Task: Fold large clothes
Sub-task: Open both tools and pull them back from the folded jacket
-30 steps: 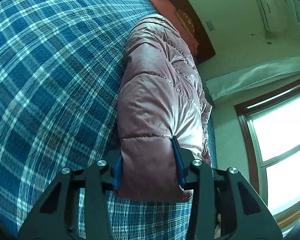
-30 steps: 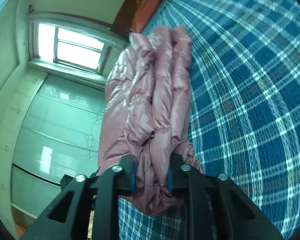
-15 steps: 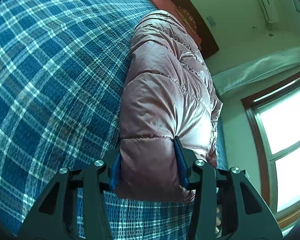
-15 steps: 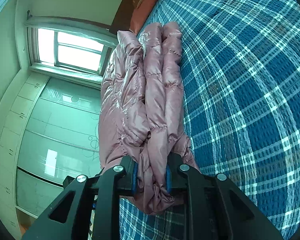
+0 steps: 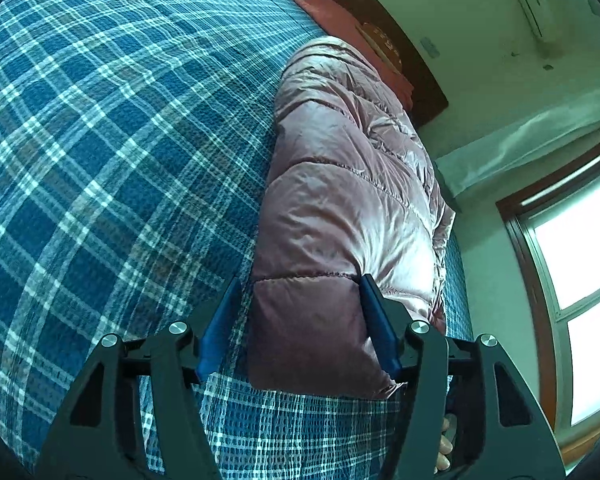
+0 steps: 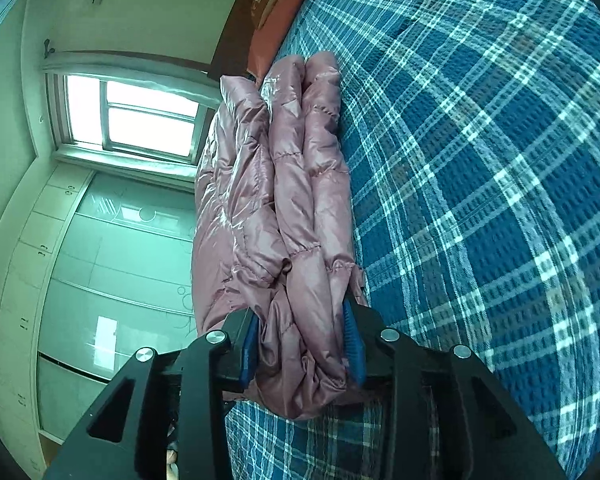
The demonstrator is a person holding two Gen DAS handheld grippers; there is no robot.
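Showing no readable writing, jacket (image 5: 340, 208) lies folded.

Both wrist cameras close over bed (image 5: 100, 128), sharing folded jacket (image 6: 292, 184)

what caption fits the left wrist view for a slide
Left gripper opening around the folded pink puffer jacket laid on the blue plaid bedspread.

No legible text in either view; the pillow (image 5: 384, 42) carries a printed patch (lettering too blurred to read).
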